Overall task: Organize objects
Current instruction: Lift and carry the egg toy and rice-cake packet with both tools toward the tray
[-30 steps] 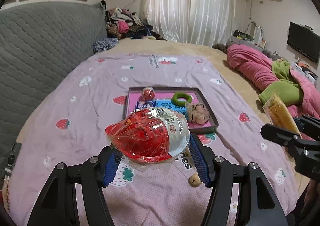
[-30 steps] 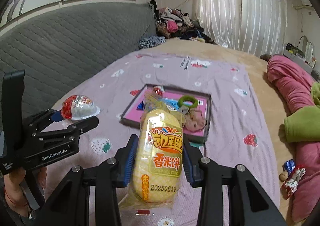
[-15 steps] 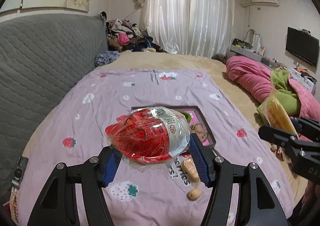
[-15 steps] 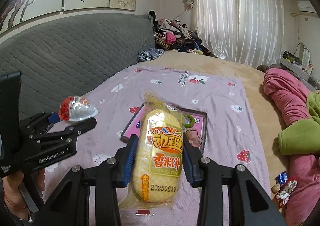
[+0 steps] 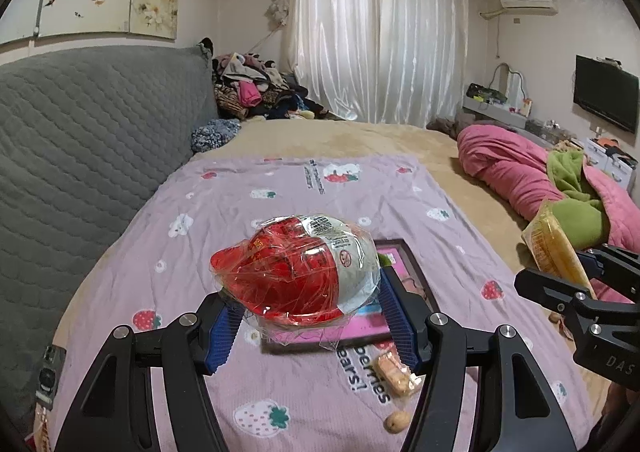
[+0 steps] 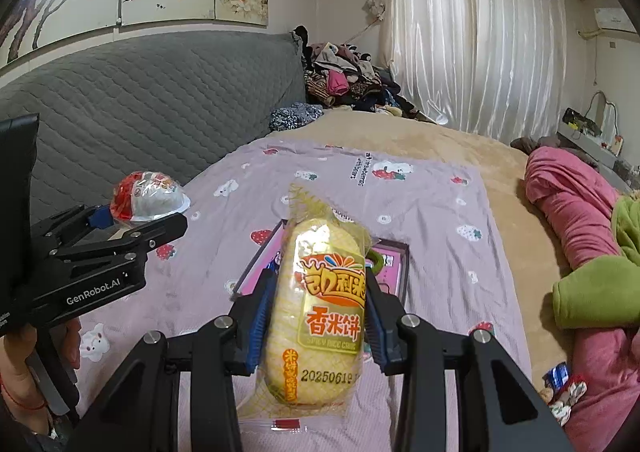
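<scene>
Progress looks mid-way, judging by what lies where. Left tool (image 5: 308,316) is clamped on a red-and-white wrapped snack (image 5: 296,268), held up in the air over the near edge of the tray (image 5: 416,272). Right tool (image 6: 316,316) is clamped on a yellow rice cake pack (image 6: 320,312), also off the bed, hanging above the tray's near side in the right wrist view. Neither item touches the tray yet.

Tray sits on the purple strawberry blanket (image 5: 280,204) approx mid-bed; it's dark-rimmed w/ a pink inside. Most of its contents are hidden behind the 2 held packs; only a bit of a green thing (image 6: 374,258) shows at its far side, so can't tell how full it is.

Still loose: a small wrapped biscuit (image 5: 394,370) and a round nut-like bit (image 5: 396,420) on the blanket just in front of the tray, plus a few small wrappers (image 6: 564,388) well to the right of the tray, by the pink quilt (image 6: 576,204).

So my read: 2 items in hand and ready to go down, probably into the tray, then at least the 2 bits in front of it left to collect.
</scene>
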Demonstrator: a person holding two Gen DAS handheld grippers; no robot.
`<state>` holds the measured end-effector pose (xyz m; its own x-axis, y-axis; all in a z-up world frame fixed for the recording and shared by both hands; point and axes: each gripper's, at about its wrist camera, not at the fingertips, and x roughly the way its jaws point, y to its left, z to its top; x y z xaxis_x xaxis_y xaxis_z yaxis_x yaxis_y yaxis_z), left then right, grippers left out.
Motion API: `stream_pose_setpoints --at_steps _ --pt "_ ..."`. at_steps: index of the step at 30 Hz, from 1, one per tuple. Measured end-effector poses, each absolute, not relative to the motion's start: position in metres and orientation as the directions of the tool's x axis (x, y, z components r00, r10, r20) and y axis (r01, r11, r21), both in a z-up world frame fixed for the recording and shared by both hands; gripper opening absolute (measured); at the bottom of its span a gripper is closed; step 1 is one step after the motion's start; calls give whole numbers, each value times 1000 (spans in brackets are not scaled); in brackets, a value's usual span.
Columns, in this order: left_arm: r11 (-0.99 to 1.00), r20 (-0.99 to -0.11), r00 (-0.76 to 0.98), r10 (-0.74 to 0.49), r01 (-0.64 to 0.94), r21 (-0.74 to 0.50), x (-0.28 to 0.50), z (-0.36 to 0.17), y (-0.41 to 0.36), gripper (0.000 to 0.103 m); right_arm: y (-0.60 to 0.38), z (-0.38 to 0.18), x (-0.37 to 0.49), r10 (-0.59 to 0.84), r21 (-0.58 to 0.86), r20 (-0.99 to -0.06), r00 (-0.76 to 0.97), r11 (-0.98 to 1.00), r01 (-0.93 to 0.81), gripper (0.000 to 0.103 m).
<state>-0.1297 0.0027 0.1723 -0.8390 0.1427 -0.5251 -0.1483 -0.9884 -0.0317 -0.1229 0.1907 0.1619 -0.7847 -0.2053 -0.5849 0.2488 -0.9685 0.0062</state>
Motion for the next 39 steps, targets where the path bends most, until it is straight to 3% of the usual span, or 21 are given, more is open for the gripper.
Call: stream_pose_setpoints --at_steps 11,23,39 --pt "-987 -506 -849 150 -162 -19 -179 182 13 66 194 175 -172 -208 -5 -556 -804 -967 253 41" --pt "-988 -517 -845 138 -154 -12 -235 158 21 66 199 163 -223 -208 -7 -535 -819 -968 250 41" --pt "-991 -587 -800 121 -135 -21 -298 57 19 66 205 83 -277 -232 21 -575 -785 -963 270 41"
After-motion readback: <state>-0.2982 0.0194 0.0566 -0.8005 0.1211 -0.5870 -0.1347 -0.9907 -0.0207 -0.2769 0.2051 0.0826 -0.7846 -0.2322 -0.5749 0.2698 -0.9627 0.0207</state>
